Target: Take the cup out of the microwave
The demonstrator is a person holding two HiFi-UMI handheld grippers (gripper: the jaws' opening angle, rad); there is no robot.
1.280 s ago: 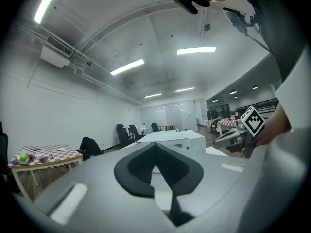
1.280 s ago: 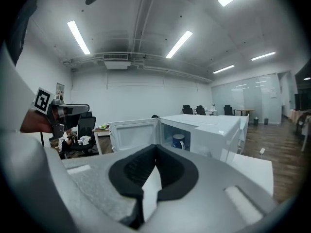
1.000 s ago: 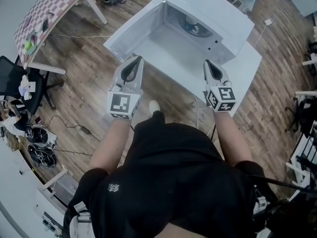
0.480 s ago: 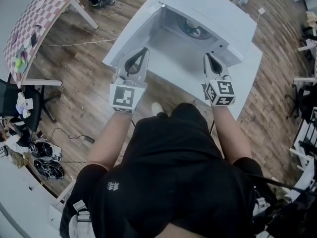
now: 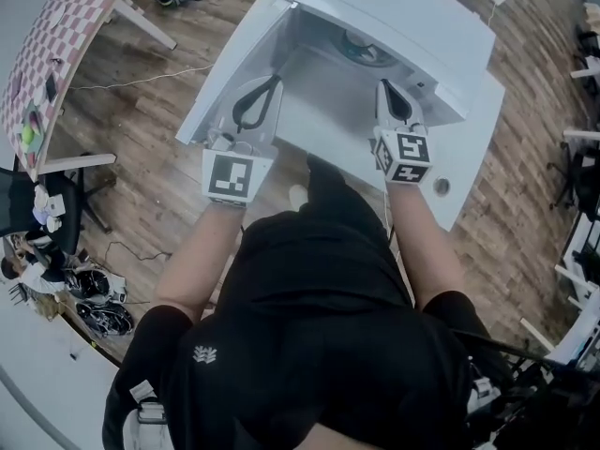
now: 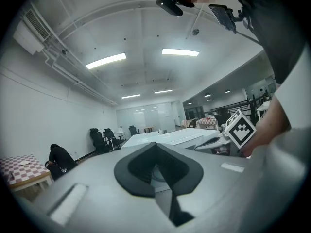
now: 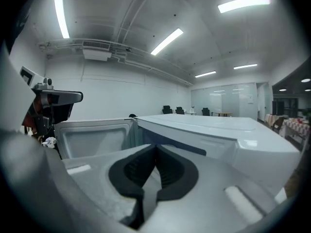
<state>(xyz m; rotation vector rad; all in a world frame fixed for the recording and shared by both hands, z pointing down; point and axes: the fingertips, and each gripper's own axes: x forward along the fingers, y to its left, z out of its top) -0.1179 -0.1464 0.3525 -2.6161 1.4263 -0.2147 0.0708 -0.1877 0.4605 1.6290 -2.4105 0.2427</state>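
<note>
Cup (image 5: 360, 47) partly hidden inside open white microwave (image 5: 412, 22)

My left tongs (image 5: 274, 82) and right tongs (image 5: 384, 86) are pale grey shells with black ribbed pads (image 6: 133, 171). Right behind each sits a white cube (image 5: 234, 176) with black square markers. I'm wearing a black short-sleeved tee (image 5: 319, 326) with a small white logo (image 5: 205, 354).
</note>
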